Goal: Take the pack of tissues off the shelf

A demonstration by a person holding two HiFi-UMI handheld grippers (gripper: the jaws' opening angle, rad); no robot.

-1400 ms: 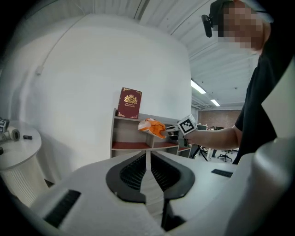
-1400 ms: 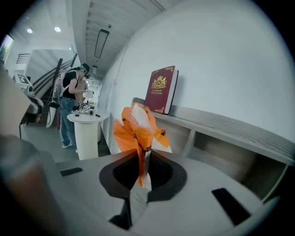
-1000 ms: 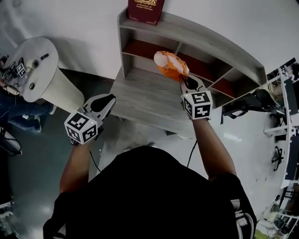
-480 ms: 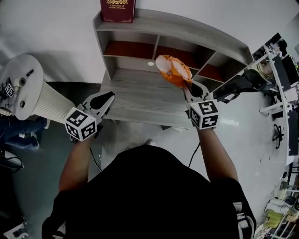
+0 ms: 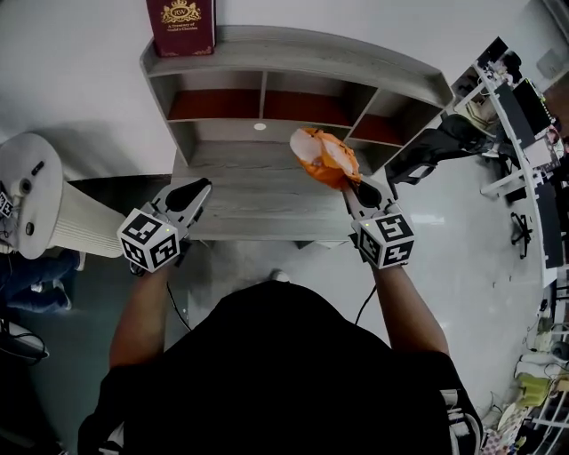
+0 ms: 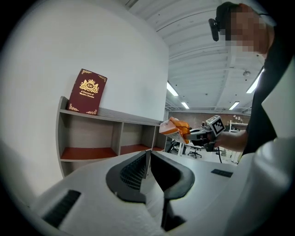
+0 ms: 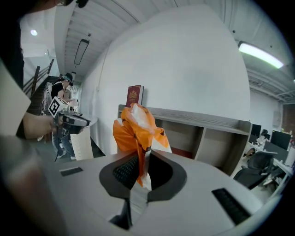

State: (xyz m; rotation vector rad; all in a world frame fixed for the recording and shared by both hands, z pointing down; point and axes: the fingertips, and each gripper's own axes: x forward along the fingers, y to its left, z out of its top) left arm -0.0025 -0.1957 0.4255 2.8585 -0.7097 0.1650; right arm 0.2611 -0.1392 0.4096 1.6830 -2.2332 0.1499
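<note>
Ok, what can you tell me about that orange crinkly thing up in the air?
It is the pack of tissues: a soft, crumpled orange and white wrapper that looks like thin plastic. It is up in the air before the shelf, not resting on it. The right gripper pinches its lower edge, so it sticks up above the jaws. Nothing else touches it.

Grey wooden shelf (image 5: 302,49), red book (image 5: 180,25) upright on top.

Both arms reached forward. Left gripper (image 5: 201,186) jaws sat together, empty. Right gripper (image 5: 349,183) jaws pinched a pack of tissues (image 5: 322,156).
</note>
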